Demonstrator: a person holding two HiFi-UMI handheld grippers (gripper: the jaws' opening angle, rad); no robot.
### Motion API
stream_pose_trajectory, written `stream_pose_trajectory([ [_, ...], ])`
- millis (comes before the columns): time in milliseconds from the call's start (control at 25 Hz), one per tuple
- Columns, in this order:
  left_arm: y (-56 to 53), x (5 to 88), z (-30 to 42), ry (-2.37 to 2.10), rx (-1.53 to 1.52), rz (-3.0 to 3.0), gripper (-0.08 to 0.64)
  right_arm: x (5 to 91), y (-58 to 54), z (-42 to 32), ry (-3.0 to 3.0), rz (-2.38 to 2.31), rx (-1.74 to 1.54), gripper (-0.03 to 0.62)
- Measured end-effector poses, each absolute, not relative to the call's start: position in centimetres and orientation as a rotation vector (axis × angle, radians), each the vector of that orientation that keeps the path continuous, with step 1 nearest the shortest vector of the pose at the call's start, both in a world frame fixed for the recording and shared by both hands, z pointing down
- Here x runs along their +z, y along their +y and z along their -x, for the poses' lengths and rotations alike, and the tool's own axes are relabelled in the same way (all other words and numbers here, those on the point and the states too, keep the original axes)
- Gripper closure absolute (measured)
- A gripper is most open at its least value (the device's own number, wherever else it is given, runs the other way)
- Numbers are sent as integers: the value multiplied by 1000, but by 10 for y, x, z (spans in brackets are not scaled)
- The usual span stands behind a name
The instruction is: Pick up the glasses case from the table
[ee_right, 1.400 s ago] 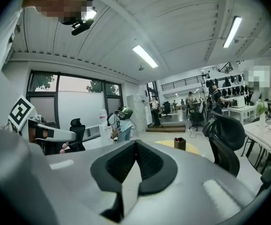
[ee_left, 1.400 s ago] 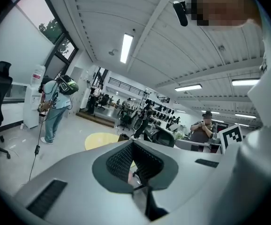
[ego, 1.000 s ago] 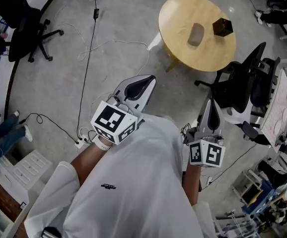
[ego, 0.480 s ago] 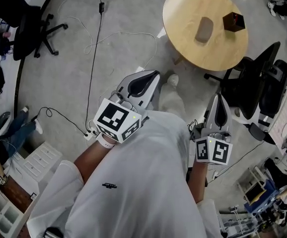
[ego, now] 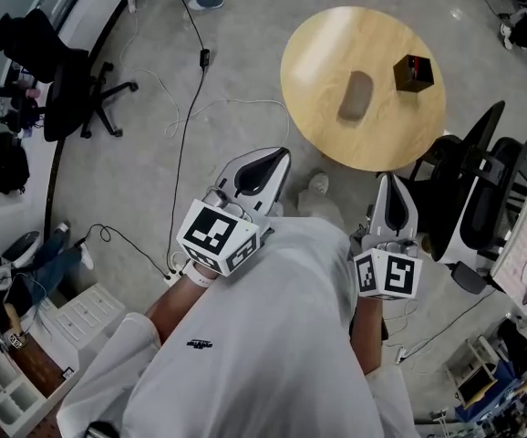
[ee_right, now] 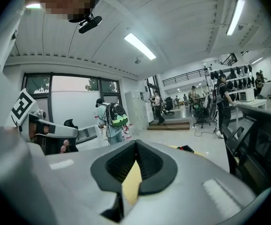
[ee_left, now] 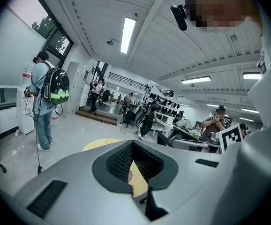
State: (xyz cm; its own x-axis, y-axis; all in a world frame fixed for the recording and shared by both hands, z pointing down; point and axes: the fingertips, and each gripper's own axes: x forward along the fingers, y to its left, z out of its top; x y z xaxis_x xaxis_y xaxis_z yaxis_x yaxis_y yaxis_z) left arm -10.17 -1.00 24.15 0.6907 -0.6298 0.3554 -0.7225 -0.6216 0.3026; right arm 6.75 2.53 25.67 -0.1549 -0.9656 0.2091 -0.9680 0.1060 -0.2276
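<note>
The work stood at its first step, the approach. In the head view the glasses case [ego: 356, 95], a grey-brown oblong pouch, lay flat near the middle of the round wooden bench [ego: 318, 53]. It was well apart from a small dark box [ego: 413, 72] that sat nearer the bench's right edge. The person stood short of the bench with both tools held close in front of the body. The left gripper [ego: 268, 162] and the right gripper [ego: 389, 190] both pointed roughly toward the bench, well apart from the case, with open floor [ego: 245, 80] and loose cables [ego: 186, 108] between. Each gripper view showed the jaws drawn together, with only a thin sliver of yellow bench top between the ribbed pads and nothing held. A black office chair [ego: 469, 176] stood just beside the bench on the right, close to the right gripper's path. By my reading the next move called for carrying one gripper out over the bench and clear of the chair, then spreading its jaws. They would then need to come down across the case's narrower width before closing. The case looked soft and rounded, so a grip near its middle seemed the safer choice.
</note>
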Motion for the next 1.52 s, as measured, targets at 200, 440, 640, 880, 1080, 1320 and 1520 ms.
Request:
stream_pose_trajectory([
  [200,-36,237,65,-1083,311,-2500,552,258,-2,-101,-2378,-2023,492,588],
  [440,-47,245,29,-1102,338,-2488,552,268,-25,-133,-2419,-2015,529,588],
  [640,-57,251,21,-1096,373,-2471,552,275,-35,-140,-2421,-2002,589,588],
  [880,-62,260,14,-1078,400,-2463,553,282,-38,-145,-2419,-1997,649,588],
  [1080,-70,272,6,-1067,407,-2444,552,296,-48,-144,-2429,-1952,706,588],
  [1320,-86,270,5,-1057,411,-2432,552,293,-64,-139,-2441,-1900,741,587],
  [1520,-94,290,6,-1038,450,-2409,552,310,-74,-138,-2428,-1888,786,555],
])
